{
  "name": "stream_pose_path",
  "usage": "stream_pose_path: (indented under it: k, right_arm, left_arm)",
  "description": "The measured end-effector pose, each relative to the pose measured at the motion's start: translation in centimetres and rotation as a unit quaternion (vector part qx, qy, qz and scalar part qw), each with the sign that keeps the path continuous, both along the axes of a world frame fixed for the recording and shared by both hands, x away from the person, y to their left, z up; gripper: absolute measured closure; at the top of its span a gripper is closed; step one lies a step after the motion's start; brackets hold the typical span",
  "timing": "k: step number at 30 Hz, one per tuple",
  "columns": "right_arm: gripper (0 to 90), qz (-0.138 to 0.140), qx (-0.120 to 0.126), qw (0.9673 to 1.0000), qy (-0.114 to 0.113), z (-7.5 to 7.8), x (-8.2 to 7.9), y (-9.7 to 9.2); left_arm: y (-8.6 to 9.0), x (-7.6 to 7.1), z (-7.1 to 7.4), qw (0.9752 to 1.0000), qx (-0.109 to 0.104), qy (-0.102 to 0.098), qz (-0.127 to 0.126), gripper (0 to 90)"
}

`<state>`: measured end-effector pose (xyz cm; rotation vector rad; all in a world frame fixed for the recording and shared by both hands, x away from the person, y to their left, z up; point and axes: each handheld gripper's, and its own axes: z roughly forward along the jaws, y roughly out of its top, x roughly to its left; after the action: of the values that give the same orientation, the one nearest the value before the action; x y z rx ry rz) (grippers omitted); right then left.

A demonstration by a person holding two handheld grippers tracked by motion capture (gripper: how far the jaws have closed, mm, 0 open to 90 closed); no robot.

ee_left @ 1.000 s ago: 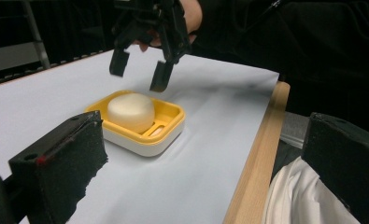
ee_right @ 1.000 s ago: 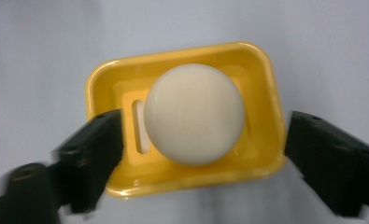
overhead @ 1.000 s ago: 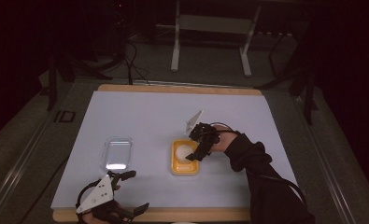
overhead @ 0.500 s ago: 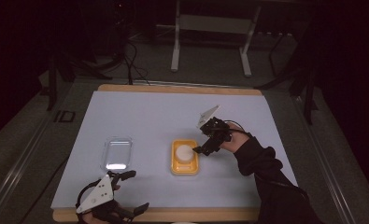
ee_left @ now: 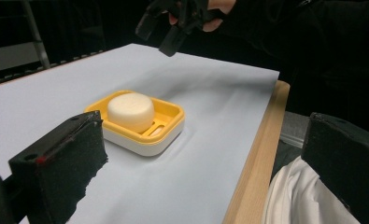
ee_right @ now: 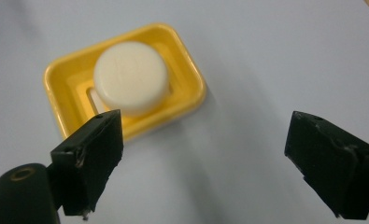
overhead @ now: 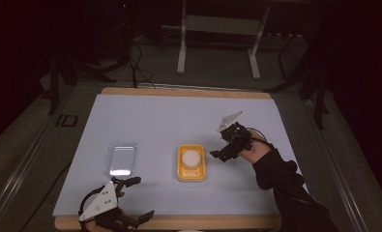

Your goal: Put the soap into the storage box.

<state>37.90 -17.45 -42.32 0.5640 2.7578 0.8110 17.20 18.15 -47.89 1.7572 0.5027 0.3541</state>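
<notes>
The table (overhead: 145, 116), under its pale sheet, carries everything, with a wooden edge showing at the near side.

The right gripper (overhead: 216, 154) hangs just right of the yellow soap dish (overhead: 191, 163), apart from it and a little above the sheet. In the right gripper view its fingers (ee_right: 92, 154) stand wide apart with nothing between them; the dish (ee_right: 126, 79) lies ahead of the left finger, partly behind its tip, while only bare sheet lies before the right finger.

The left gripper (overhead: 139, 197) sits at the near edge of the table, well apart from the dish. Its fingers (ee_left: 63, 163) are also spread wide and hold nothing. In the left gripper view the dish (ee_left: 142, 122) lies ahead between them, nearer the left finger.

A clear lid (overhead: 121, 158) lies flat beyond the left gripper's fingers, well to the left of the dish.

The round white soap (overhead: 191, 157) rests inside the dish, untouched by either pair of fingers.
</notes>
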Motion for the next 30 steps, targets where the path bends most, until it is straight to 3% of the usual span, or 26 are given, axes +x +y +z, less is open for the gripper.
stream_pose_path:
  k: [11,14,16,19,22,30]
  right_arm:
    - [11.4,-0.035,0.013,0.9993,-0.005,-0.9,-0.9,-2.2]
    - [11.5,-0.067,0.033,0.9971,-0.016,-1.2,-1.4,-3.4]
    - [11.5,-0.092,0.058,0.9939,-0.019,-1.4,-1.6,-4.3]
    - [11.5,-0.105,0.065,0.9922,-0.018,-1.4,-1.8,-4.8]
    - [11.5,-0.133,0.063,0.9886,-0.033,-1.7,-2.4,-5.7]
    - [11.4,-0.146,0.047,0.9874,-0.039,-2.9,-4.2,-6.4]
  left_arm:
    - [0.0,0.0,0.0,1.0,0.0,0.0,0.0,0.1]
    - [0.0,0.0,0.0,1.0,0.0,0.0,0.0,0.1]
    - [0.0,0.0,0.0,1.0,0.0,0.0,0.0,0.1]
    - [0.0,0.0,0.0,1.0,0.0,0.0,-0.001,0.1]
    - [0.0,0.0,0.0,1.0,0.002,0.001,-0.001,0.1]
    - [0.0,0.0,0.0,1.0,0.002,0.0,0.0,0.1]
